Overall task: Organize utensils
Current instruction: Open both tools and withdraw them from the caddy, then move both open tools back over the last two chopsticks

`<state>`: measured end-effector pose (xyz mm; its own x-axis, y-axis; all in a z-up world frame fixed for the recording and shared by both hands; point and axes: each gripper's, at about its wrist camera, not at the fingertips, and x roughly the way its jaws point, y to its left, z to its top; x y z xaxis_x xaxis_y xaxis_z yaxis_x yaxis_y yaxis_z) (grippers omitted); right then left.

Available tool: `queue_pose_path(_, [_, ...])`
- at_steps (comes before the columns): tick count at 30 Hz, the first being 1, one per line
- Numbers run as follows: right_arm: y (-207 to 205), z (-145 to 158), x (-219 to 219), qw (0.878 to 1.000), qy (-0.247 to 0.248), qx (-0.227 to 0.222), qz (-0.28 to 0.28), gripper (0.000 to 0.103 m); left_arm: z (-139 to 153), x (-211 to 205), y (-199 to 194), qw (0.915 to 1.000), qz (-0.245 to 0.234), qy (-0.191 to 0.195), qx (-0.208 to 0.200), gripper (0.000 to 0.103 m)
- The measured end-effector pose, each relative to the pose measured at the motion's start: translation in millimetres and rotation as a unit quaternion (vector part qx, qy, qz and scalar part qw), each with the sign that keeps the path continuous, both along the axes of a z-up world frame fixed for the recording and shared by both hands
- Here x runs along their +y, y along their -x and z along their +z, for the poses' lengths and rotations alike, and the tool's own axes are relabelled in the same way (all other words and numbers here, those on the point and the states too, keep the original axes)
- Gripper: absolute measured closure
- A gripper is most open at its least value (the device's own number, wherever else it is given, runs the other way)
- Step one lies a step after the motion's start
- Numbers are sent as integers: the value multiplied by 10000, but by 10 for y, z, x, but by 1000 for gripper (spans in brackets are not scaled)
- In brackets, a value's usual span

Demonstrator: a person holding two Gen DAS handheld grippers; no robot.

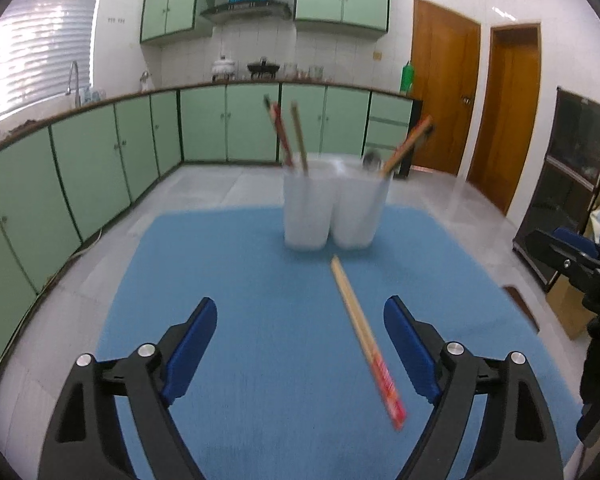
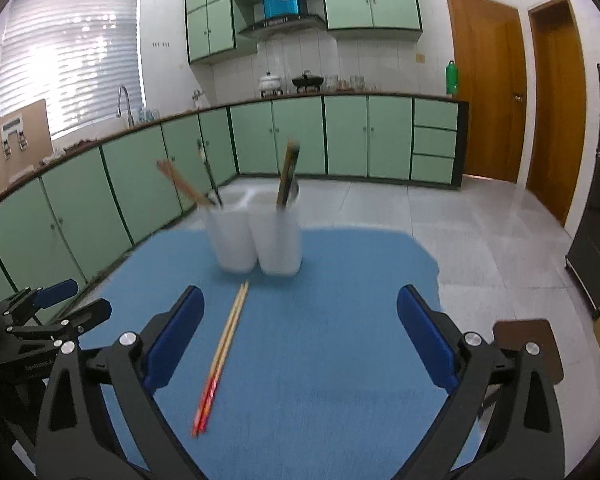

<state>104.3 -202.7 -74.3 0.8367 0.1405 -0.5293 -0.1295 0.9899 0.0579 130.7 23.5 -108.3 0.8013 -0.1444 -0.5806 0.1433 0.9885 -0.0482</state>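
- Chopsticks (image 1: 365, 340) are what remains: one pair with red handle ends lies flat on the blue mat (image 1: 260, 400), its pale tips pointing toward 12 o'clock at the holder.
- Already sorted, as far as I can see: the white two-compartment utensil holder (image 1: 330, 208) at 12 o'clock holds chopsticks in its left compartment and more chopsticks plus a blurred, darker utensil in its right one.
- My left tongs (image 1: 300, 344) gape wide with nothing between them; the loose pair lies just inside the right-hand finger, at about 1 o'clock, untouched.
- My right tongs (image 2: 300, 336) are spread wide too, carrying nothing; from there the pair sits near 10 o'clock by the left-hand finger.
- I judge the job nearly done: one pickup and one drop into a compartment remain.
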Motion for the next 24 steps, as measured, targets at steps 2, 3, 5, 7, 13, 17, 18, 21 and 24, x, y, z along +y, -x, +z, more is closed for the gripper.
queue_pose_path(2, [54, -172, 63, 9999, 73, 135, 32, 9, -144, 11, 49, 9999, 48, -51, 125, 19])
queue_pose_path(3, [63, -243, 96, 9997, 95, 213, 46, 9, -230, 25, 67, 9997, 76, -82, 206, 19])
queue_pose_path(5, [72, -389, 166, 9991, 112, 407, 86, 9, -343, 33, 74, 9993, 114, -107, 331, 19])
queue_pose_path(7, [83, -507, 226, 9984, 105, 542, 108, 9, -449, 42, 80, 9988, 145, -157, 447, 19])
queue_pose_path(13, [69, -794, 348, 9948, 22, 1003, 169, 9, -649, 76, 99, 9971, 200, -252, 685, 17])
queue_pose_path(17, [59, -945, 395, 9908, 137, 1330, 184, 9, -713, 76, 112, 9959, 216, -345, 807, 16])
queue_pose_path(18, [53, -967, 400, 9897, 118, 1414, 201, 9, -731, 85, 121, 9956, 224, -358, 839, 16])
queue_pose_path(21, [58, -1028, 432, 9868, 108, 1602, 226, 9, -772, 114, 140, 9948, 244, -373, 911, 16])
queue_pose_path(24, [58, -1087, 477, 9843, 157, 1745, 236, 9, -781, 154, 142, 9944, 269, -376, 949, 16])
